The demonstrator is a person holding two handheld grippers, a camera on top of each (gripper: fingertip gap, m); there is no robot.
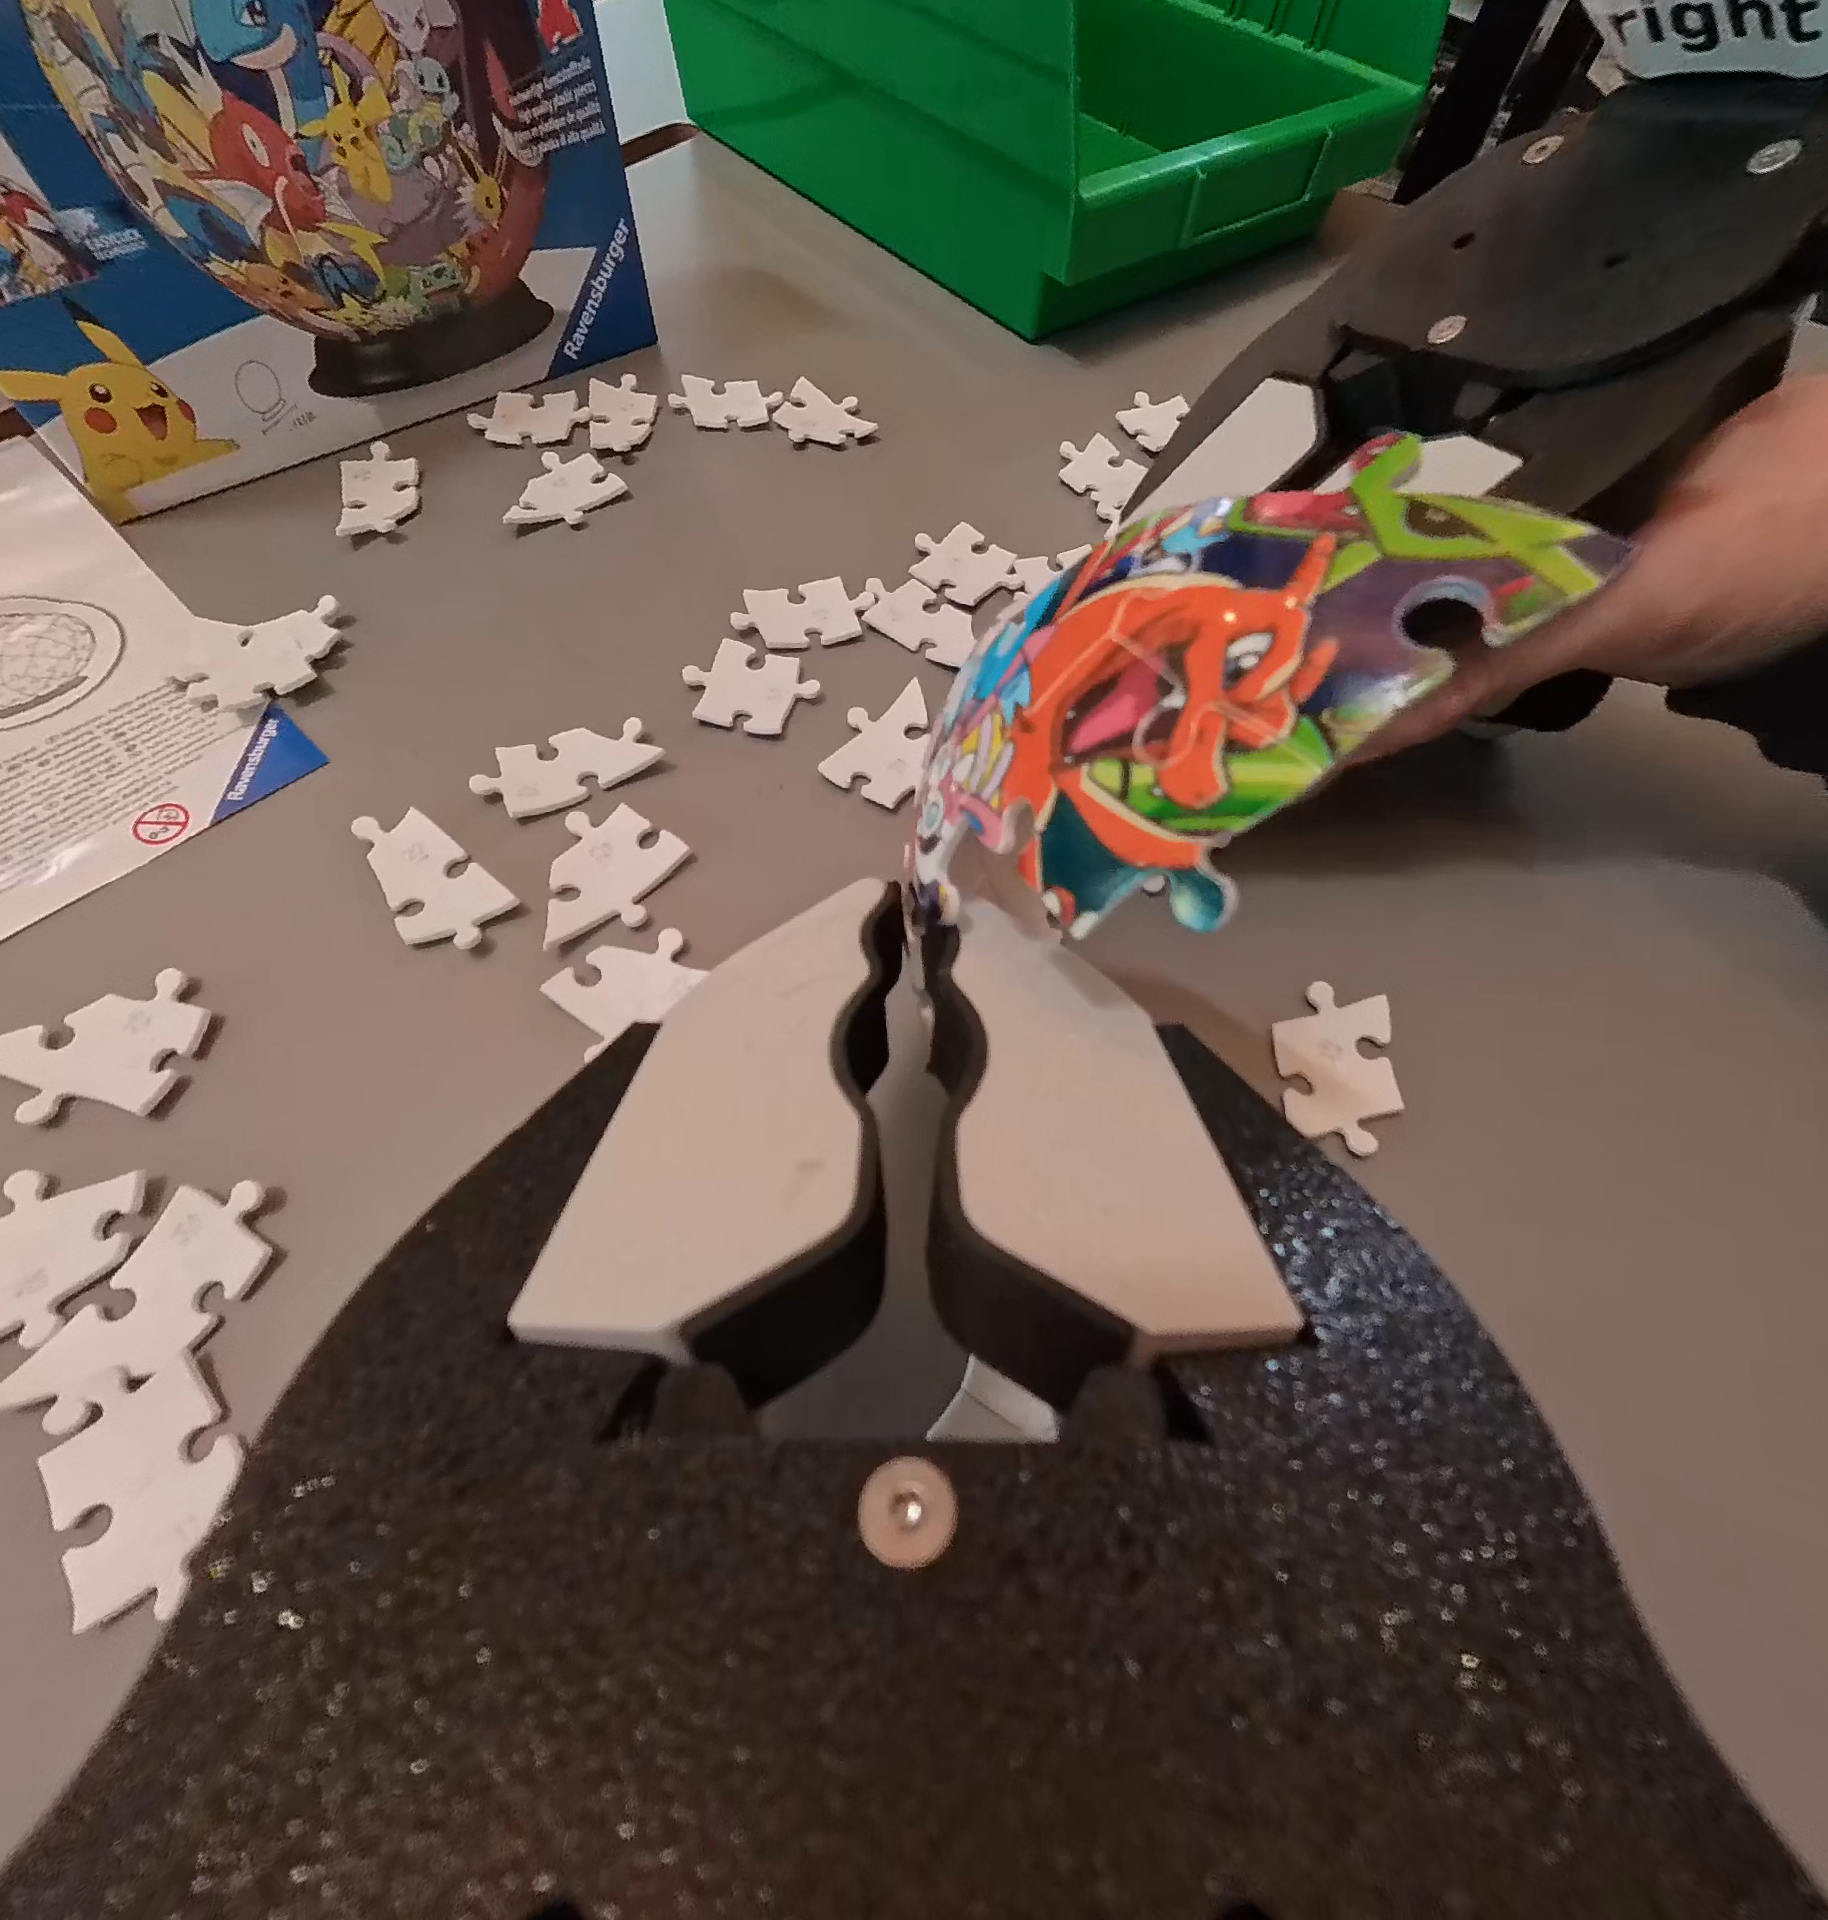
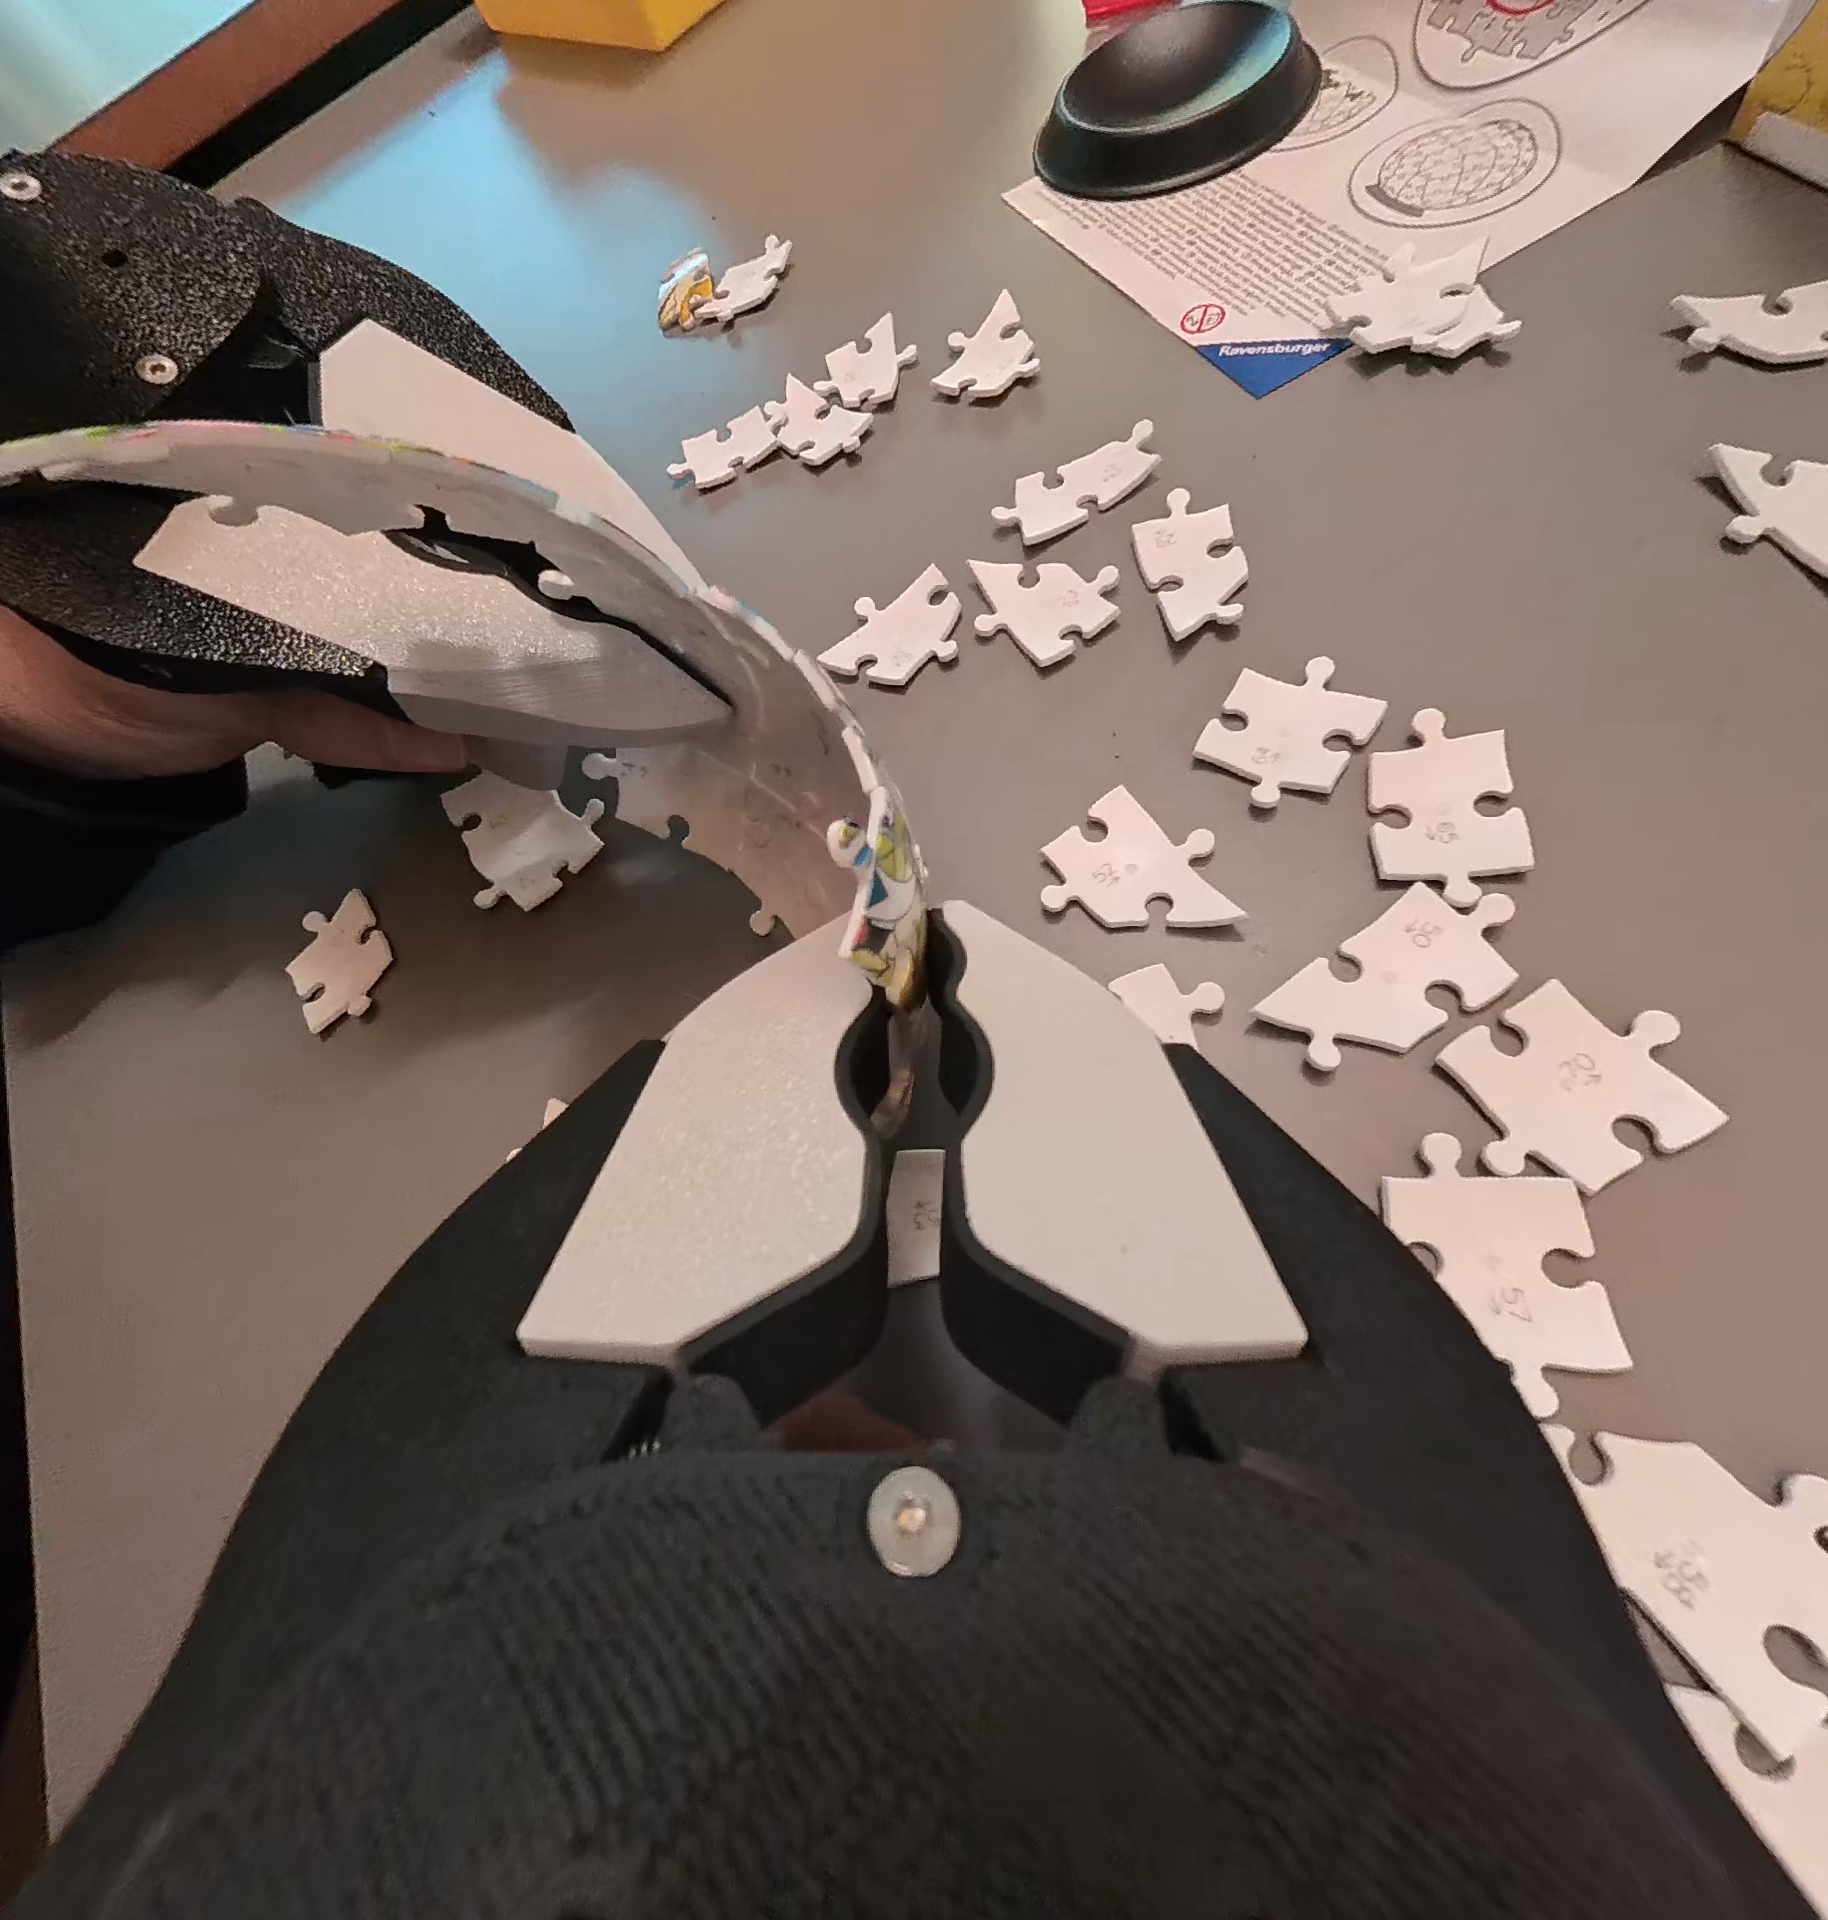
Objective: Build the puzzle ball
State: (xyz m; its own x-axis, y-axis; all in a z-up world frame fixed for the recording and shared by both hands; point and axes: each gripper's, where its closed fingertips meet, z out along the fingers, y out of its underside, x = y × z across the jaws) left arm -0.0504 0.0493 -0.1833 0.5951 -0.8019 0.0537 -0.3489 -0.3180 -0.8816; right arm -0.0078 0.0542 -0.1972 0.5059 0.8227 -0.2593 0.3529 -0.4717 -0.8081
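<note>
Jaws apparently pinched on ball shell [image 1: 1201, 707].

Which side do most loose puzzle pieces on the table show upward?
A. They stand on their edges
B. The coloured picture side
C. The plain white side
C: the loose pieces scattered on the grey table lie flat with white backs up, unlike the coloured curved section held above them.

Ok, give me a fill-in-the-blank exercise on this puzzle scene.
The loose flat puzzle pieces on the grey table lie ___ side up.
The open plastic bin behind them is ___.
The left gripper and right gripper are both ___ on the colourful curved puzzle shell.
Missing: white; green; shut.
</note>
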